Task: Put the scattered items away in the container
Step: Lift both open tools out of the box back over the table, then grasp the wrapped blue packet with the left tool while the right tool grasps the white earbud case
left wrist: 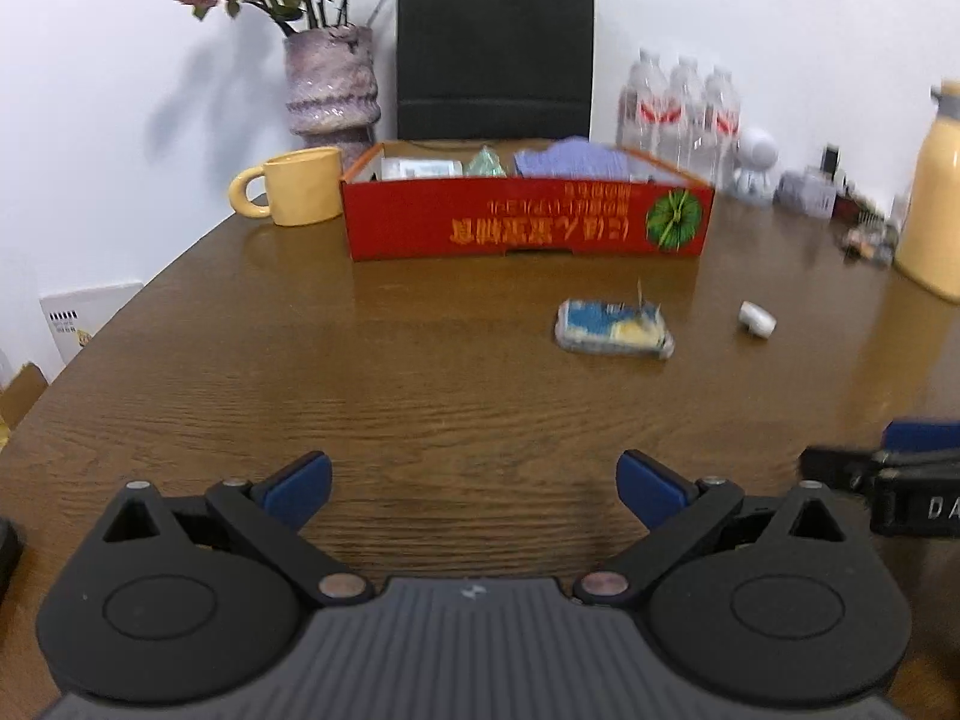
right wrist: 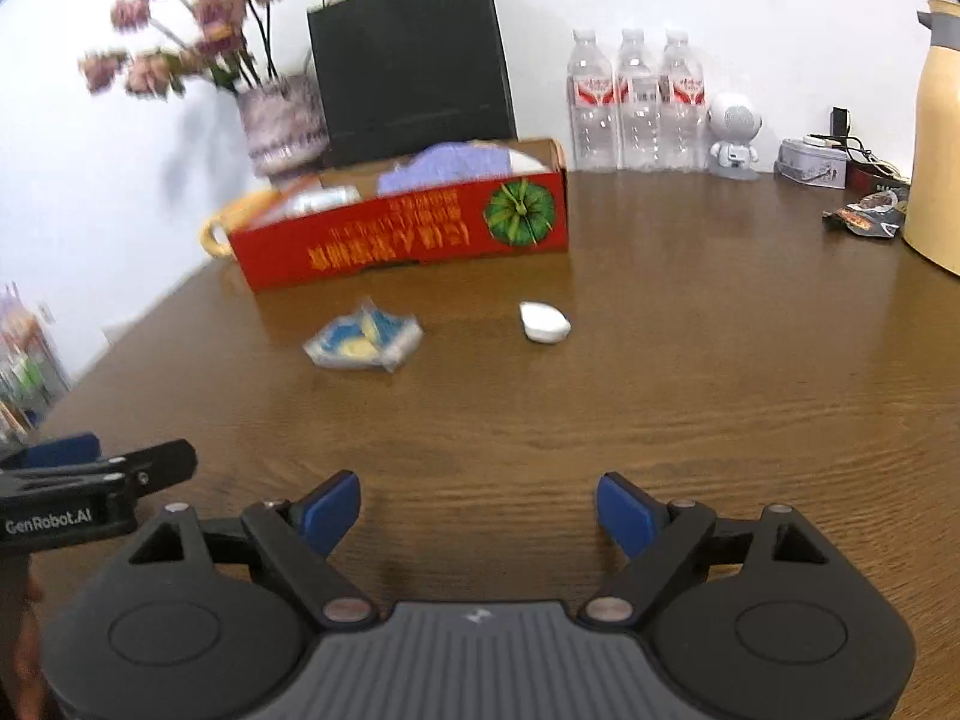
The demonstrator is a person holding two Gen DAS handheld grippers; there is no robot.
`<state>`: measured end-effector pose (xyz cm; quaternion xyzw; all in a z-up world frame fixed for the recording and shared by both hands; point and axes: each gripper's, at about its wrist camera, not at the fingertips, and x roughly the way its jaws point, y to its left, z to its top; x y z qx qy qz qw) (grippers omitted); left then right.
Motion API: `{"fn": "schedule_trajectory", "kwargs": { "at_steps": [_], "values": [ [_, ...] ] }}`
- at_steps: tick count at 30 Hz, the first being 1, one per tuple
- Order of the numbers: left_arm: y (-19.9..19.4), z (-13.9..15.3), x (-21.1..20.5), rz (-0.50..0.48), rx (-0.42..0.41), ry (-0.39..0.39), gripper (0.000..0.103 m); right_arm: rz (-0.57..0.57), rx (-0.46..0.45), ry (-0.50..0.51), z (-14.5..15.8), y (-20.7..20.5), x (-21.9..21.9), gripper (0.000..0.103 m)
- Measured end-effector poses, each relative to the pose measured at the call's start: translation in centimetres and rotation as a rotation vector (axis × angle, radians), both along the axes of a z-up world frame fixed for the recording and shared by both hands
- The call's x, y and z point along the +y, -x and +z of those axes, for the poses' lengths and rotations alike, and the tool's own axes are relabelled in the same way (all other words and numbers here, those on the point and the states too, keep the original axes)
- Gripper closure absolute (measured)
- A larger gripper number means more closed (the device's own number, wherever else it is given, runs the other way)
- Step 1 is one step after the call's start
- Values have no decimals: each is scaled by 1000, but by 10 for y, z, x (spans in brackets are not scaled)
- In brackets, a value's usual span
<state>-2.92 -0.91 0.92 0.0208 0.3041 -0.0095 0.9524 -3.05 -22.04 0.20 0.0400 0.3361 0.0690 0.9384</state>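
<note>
A red cardboard box [left wrist: 528, 222] [right wrist: 402, 234] stands at the back of the wooden table and holds a purple cloth [left wrist: 570, 159] [right wrist: 447, 165] and small packets. A blue-and-yellow plastic packet [left wrist: 615, 330] [right wrist: 363, 342] and a small white object [left wrist: 757, 319] [right wrist: 544, 322] lie on the table in front of the box. My left gripper [left wrist: 474, 489] is open and empty over the near table, well short of both items. My right gripper [right wrist: 478, 510] is open and empty, also well short of them. Each gripper shows at the edge of the other's view.
A yellow mug [left wrist: 294, 186] stands left of the box, with a vase of flowers [left wrist: 330, 84] and a black bag [left wrist: 495, 51] behind. Three water bottles [right wrist: 636, 102], a white robot figure [right wrist: 733, 135], a tin [right wrist: 813, 162], a snack wrapper [right wrist: 867, 216] and a yellow flask [right wrist: 936, 138] stand right.
</note>
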Motion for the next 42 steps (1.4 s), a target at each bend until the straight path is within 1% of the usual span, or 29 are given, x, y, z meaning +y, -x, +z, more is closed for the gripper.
{"fn": "schedule_trajectory", "kwargs": {
  "at_steps": [2,3,4,6,7,8,11,18,21,23,24,25,26,27,28,29,31,32,33,35,36,37,38,39,40,41,42],
  "values": [
    [-4,-4,-1,2,19,-3,0,-12,-7,51,-2,-3,2,17],
    [-6,-5,0,-2,32,6,0,-10,-4,56,-3,-6,3,17],
    [-7,-6,0,-5,43,9,0,-6,0,57,-4,-9,3,14],
    [-9,-9,-2,-11,66,-19,0,-10,0,92,-7,-12,7,11],
    [-9,-9,-1,-16,69,-12,0,-11,-3,113,-8,-13,9,4],
    [-10,-10,0,-21,72,-5,0,-10,4,112,-9,-14,9,0],
    [-10,-11,4,-35,82,17,0,-7,10,111,-8,-17,10,0],
    [-12,-11,1,-38,82,14,0,-17,10,116,-8,-18,14,0],
    [-13,-10,-1,-42,80,17,0,10,17,115,-7,-21,17,0],
    [-20,-3,-3,-94,91,81,0,44,36,110,-5,-25,16,0],
    [-28,2,-5,-122,91,127,0,41,52,86,-1,-30,11,3],
    [-38,3,-10,-133,88,140,0,33,69,57,3,-37,6,13],
    [-49,5,-15,-143,85,153,0,18,68,17,8,-44,-2,15],
    [-59,7,-20,-154,82,166,0,10,61,8,12,-52,-8,15],
    [-70,8,-25,-164,79,178,0,4,54,5,16,-61,-13,17],
    [-81,8,-29,-166,88,188,0,0,46,47,18,-68,-14,23],
    [-102,7,-37,-176,113,216,0,0,29,129,21,-83,-13,26],
    [-109,8,-39,-178,124,232,1,11,28,130,21,-90,-14,30],
    [-115,8,-41,-177,125,250,3,27,41,105,19,-97,-16,33],
    [-123,7,-43,-173,110,241,4,55,72,43,14,-110,-19,46],
    [-126,4,-44,-169,115,226,10,61,82,27,12,-115,-20,47],
    [-128,1,-45,-166,121,212,23,66,91,15,9,-120,-20,47],
    [-129,-3,-44,-164,136,216,29,66,94,11,6,-125,-19,49],
    [-128,-3,-42,-162,121,222,32,65,88,17,5,-128,-18,50],
    [-126,-4,-40,-160,106,228,41,63,80,26,4,-130,-17,52],
    [-127,-5,-38,-156,101,234,44,62,71,34,4,-133,-16,53],
    [-128,-6,-37,-152,95,240,59,60,64,45,3,-135,-15,57]
  ]
}}
